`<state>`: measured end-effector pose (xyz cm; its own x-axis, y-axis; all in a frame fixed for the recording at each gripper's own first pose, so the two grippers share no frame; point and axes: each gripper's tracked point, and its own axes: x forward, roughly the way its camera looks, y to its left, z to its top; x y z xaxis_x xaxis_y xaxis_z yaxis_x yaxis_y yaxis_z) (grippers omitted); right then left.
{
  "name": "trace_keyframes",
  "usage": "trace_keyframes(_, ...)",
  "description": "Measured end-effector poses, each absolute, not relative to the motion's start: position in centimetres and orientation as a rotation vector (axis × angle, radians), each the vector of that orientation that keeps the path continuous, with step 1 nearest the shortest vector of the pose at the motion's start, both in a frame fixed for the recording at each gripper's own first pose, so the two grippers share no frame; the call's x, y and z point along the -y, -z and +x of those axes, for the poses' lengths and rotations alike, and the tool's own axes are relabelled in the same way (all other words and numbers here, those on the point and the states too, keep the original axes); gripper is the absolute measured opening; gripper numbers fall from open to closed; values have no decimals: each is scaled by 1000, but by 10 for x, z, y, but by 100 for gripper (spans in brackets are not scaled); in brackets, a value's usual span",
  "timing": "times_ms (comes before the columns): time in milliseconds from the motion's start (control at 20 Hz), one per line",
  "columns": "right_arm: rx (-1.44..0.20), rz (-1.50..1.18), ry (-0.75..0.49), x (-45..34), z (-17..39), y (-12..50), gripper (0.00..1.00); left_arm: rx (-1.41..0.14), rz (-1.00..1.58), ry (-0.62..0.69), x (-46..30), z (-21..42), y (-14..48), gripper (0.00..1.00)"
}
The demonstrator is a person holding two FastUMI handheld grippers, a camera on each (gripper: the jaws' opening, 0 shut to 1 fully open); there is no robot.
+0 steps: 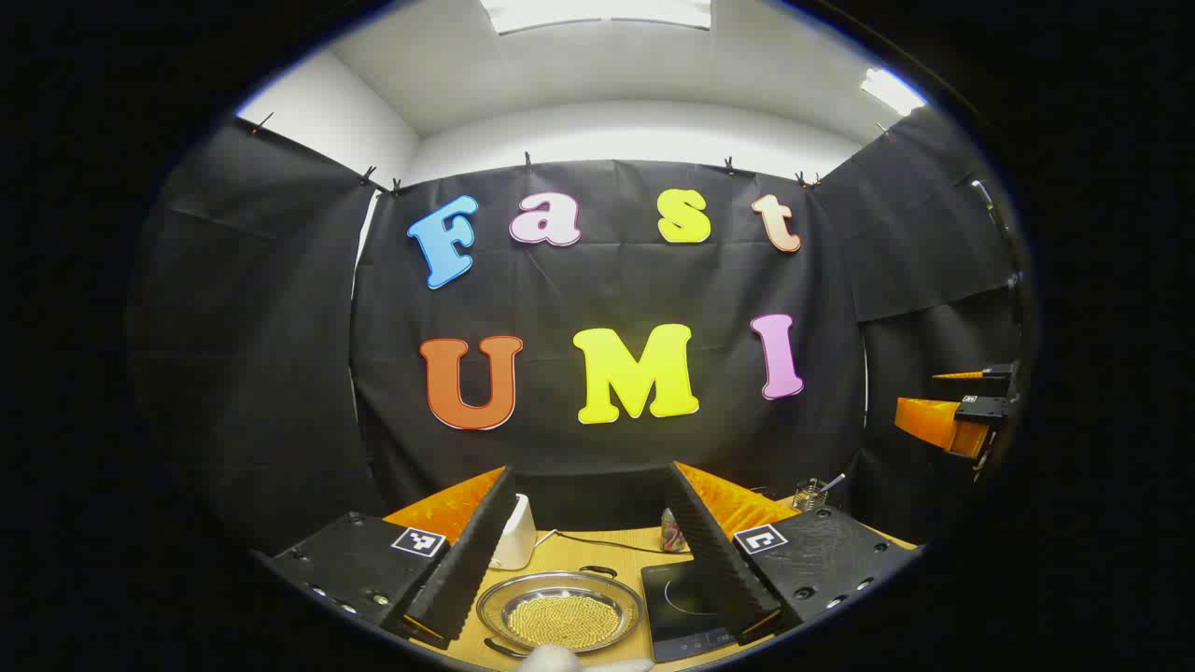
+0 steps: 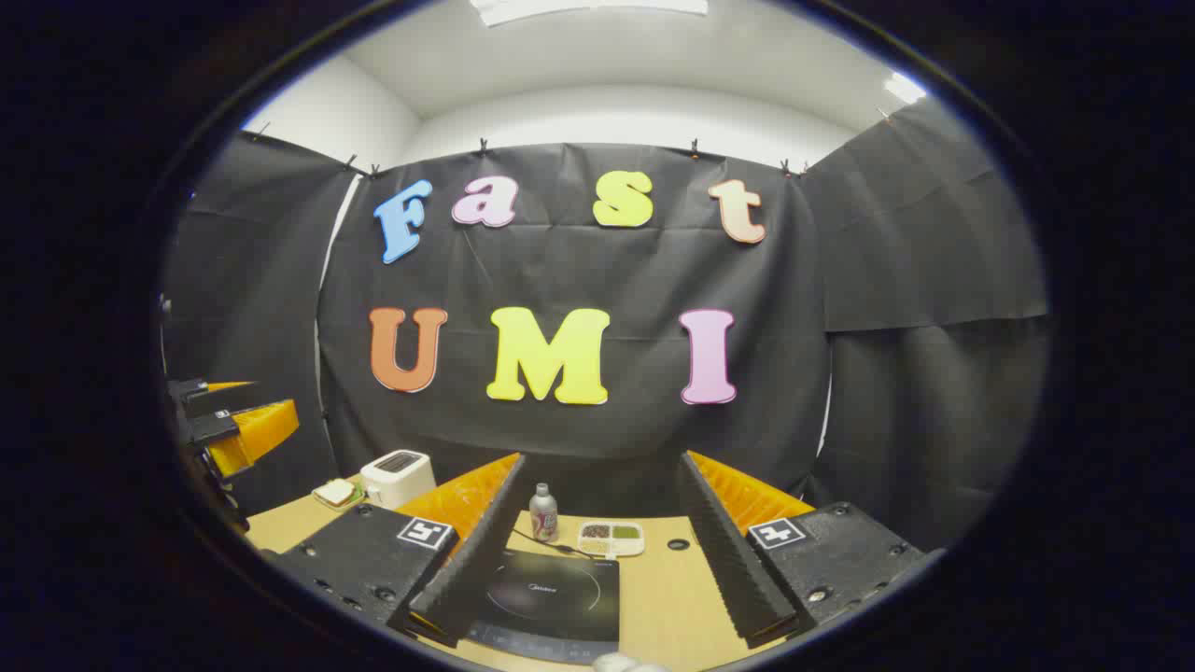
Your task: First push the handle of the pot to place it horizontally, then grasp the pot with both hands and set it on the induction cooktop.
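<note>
In the left gripper view, a white toaster [image 1: 515,534] stands at 11 o'clock from the pot [image 1: 560,611], half hidden behind a finger of the left tool [image 1: 583,551]. A can [image 1: 670,530] sits at 1 o'clock from the pot, and a small glass with a utensil [image 1: 814,492] lies further off at 2 o'clock. A thin cable [image 1: 597,539] runs across the wooden worktop [image 1: 597,556] behind the pot.

In the right gripper view, a small bottle [image 2: 542,512] and a divided tray [image 2: 611,539] of mixed grains stand just behind the induction cooktop [image 2: 546,597], with a plate of food [image 2: 333,493] beside the toaster at 10 o'clock.

Black cloth walls the booth under a white ceiling with strip lights.

The pot, a shallow metal pan, holds a layer of yellowish beads and rests on the worktop just left of the cooktop, between the left tool's fingers. Both the left tool and the right tool [image 2: 597,546] stand wide apart, gripping nothing.
</note>
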<state>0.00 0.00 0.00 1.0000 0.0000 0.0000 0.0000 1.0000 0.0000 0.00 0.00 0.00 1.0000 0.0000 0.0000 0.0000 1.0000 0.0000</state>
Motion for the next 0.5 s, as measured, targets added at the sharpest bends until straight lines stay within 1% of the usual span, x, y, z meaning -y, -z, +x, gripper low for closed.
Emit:
trace_keyframes(250, 0, -12, -9, -6, 1, 0, 99, 1, 0, 9, -1, 2, 2, 96)
trace_keyframes(350, 6, -21, -8, -6, 1, -3, 100, -2, -5, 15, -1, 2, 3, 94)
trace_keyframes(450, 6, -25, -10, -7, 1, -4, 99, -6, -10, 24, 1, 3, 4, 92)
trace_keyframes(500, 4, -26, -11, -7, 0, -2, 99, -16, -11, 23, 0, 3, 6, 85)
